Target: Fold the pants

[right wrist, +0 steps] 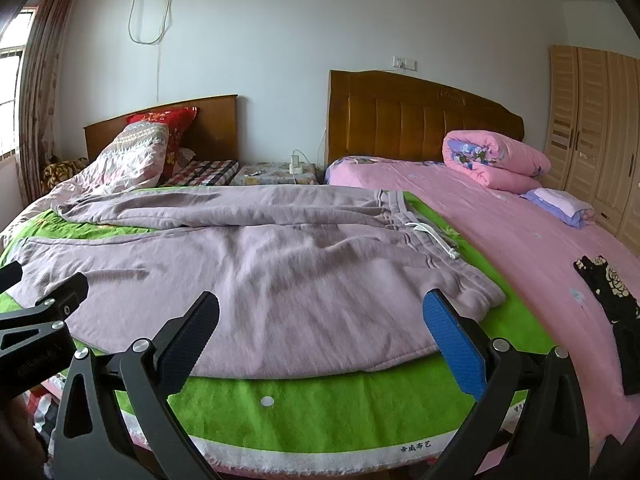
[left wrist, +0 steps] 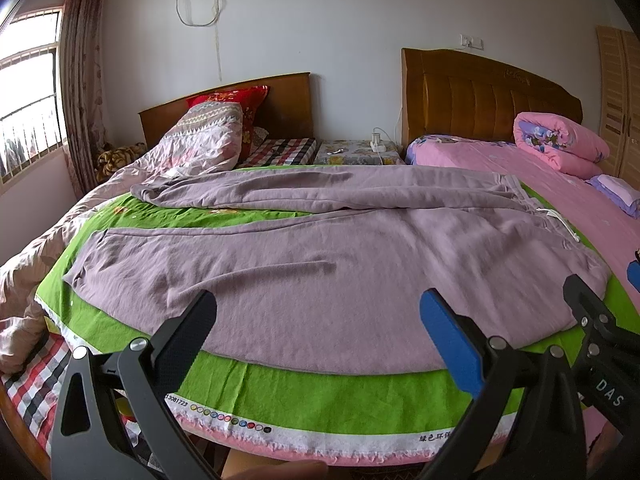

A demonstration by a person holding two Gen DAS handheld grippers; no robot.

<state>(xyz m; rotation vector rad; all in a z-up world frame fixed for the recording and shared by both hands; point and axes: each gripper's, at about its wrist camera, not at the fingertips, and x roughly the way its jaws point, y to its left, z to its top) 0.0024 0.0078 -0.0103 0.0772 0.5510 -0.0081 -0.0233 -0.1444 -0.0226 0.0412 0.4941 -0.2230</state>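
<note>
mauve pants [left wrist: 304,256] lie spread flat on a green cloth [left wrist: 320,392] at the near end of the bed, legs running left, waistband and white drawstring [right wrist: 432,236] to the right. left gripper [left wrist: 318,334] hovers above the near edge with its jaws spread wide, holding nothing. right gripper [right wrist: 320,332] hangs likewise near the waist end, jaws wide apart and empty. a pink bed [right wrist: 520,232] lies alongside.
</note>
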